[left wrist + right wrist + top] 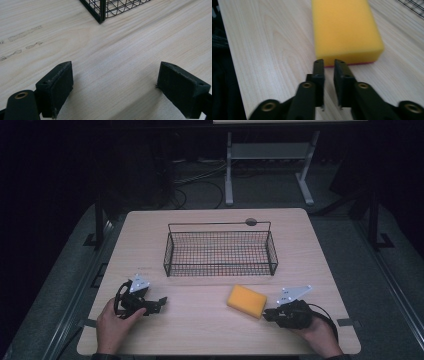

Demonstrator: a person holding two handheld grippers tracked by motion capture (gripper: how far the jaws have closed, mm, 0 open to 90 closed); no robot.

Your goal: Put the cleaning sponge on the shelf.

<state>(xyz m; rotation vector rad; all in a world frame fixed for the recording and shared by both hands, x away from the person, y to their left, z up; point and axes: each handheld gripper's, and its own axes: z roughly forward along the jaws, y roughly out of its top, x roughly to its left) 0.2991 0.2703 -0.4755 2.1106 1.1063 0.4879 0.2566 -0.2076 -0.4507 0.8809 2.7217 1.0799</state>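
A yellow sponge (246,301) lies flat on the light wooden table (210,330), at about five o'clock from the table's middle in the high view. It sits in front of a black wire basket (220,251) that stands nearer the far edge, and it is apart from the basket.

The right gripper (267,314) is held low over the table at about four o'clock from the sponge, its tips just beside the sponge's near right corner. In the right gripper view the sponge (345,28) lies at twelve o'clock, straight ahead of the right gripper (329,65). The jaws stand narrow, with a slim strip of bare table between them and nothing held. Their tips lie close against the sponge's near edge, where a thin red layer shows along the bottom; I cannot tell whether they touch it. A corner of the basket (412,6) shows at about one o'clock in this view.

The left gripper (161,303) rests near the table's front left, at about nine o'clock from the sponge and well apart from it. In the left gripper view the left gripper (115,75) stands wide open, with only bare wood between the two black jaws. The basket's (100,11) near corner is at twelve o'clock there, well ahead of the jaws. A hand (112,325) grips the left gripper from behind, and another hand (320,332) grips the right one.
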